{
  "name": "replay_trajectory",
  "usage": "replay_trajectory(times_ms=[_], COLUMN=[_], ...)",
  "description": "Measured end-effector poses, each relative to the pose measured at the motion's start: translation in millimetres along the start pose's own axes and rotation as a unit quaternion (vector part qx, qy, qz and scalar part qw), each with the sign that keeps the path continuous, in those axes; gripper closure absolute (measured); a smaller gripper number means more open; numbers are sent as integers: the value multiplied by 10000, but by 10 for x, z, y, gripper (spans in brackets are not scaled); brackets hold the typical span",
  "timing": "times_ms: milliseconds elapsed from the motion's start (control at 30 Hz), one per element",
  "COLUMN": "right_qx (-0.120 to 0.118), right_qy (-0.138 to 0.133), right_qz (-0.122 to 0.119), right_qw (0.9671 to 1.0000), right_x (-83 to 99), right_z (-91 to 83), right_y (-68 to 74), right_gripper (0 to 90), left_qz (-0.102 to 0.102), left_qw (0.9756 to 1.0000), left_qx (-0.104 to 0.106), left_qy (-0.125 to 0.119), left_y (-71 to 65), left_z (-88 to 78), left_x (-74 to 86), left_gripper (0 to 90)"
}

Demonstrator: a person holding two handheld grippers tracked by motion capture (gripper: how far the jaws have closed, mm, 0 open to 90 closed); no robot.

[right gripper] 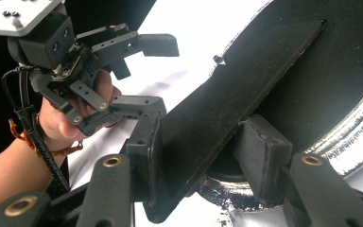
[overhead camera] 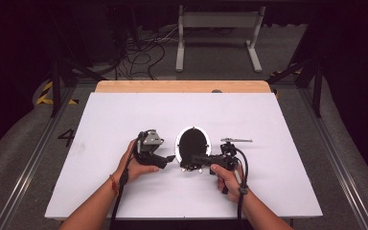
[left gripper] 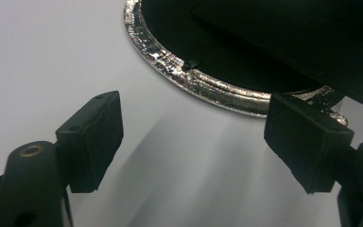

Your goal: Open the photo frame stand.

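Note:
An oval picture frame with a glittery silver rim lies face down on the white table, its black back up. In the right gripper view a black stand flap rises off that back. My right gripper is shut on the flap's lower end, with a pad against each side. From above, the right gripper sits at the frame's near edge. My left gripper stands open just left of the frame with nothing between its pads. The left gripper also appears beyond the flap, held in a hand.
The white table top has free room to the left, right and behind the frame. A wooden strip runs along the far edge. Beyond it, on the floor, stand a grey metal frame and loose cables.

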State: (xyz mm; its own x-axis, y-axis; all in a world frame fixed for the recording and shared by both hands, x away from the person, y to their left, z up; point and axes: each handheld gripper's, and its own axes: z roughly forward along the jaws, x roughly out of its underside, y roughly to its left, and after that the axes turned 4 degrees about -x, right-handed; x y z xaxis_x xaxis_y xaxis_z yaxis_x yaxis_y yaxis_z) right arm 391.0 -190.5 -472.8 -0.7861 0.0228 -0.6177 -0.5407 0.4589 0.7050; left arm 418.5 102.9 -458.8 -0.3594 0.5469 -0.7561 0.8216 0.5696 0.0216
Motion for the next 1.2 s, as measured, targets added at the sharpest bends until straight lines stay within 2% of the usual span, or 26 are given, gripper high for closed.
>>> replay_trajectory(times_ms=[33,67,133,200,300,367,467,567,633,667,733,800,900,1033,1100,1200], right_qx=[0,-20,-26,-35,-56,-54,-39,-60,-40,-48,-34,-45,-43,-84,-104,-152], right_qy=[0,26,26,39,87,90,144,149,175,183,208,202,208,214,221,225], right_qz=[0,-144,-151,-272,-416,-547,-803,-1048,-1214,-1374,-1429,-1521,-1686,-1789,-1859,-1874], right_qw=[10000,9999,9999,9996,9991,9984,9967,9944,9924,9903,9895,9881,9855,9836,9823,9819], right_x=[0,-8,-9,-9,-15,-13,-25,-24,-27,-27,-28,-27,-21,-18,-18,-23], right_z=[0,-7,-9,-14,-26,-26,-25,-22,-20,-20,-21,-20,-25,-32,-35,-39], right_y=[0,0,5,12,21,32,53,64,85,101,109,117,136,136,140,136], right_gripper=[556,572,576,591,604,605,607,607,607,608,608,608,608,610,611,611], left_qz=[12,-16,-49,-101,-318,-322,-210,-282,-283,-285,-279,-320,-186,-370,-372,-233], left_qw=[10000,10000,10000,9998,9992,9991,9995,9988,9984,9981,9974,9952,9953,9921,9916,9916], left_qx=[6,32,72,152,247,246,240,408,479,541,658,924,953,1199,1236,1264], left_qy=[19,58,43,103,-44,-128,-51,8,-46,-75,-45,-44,-59,-46,-63,-121], left_y=[2,5,15,51,100,115,113,125,130,132,131,141,126,164,169,169], left_z=[21,51,59,74,72,86,141,186,182,177,180,186,175,189,192,171], left_x=[-1,4,5,-13,-66,-97,-97,-77,-81,-81,-84,-99,-123,-110,-112,-120], left_gripper=[214,213,210,198,199,197,199,190,174,180,180,181,219,243,243,273])
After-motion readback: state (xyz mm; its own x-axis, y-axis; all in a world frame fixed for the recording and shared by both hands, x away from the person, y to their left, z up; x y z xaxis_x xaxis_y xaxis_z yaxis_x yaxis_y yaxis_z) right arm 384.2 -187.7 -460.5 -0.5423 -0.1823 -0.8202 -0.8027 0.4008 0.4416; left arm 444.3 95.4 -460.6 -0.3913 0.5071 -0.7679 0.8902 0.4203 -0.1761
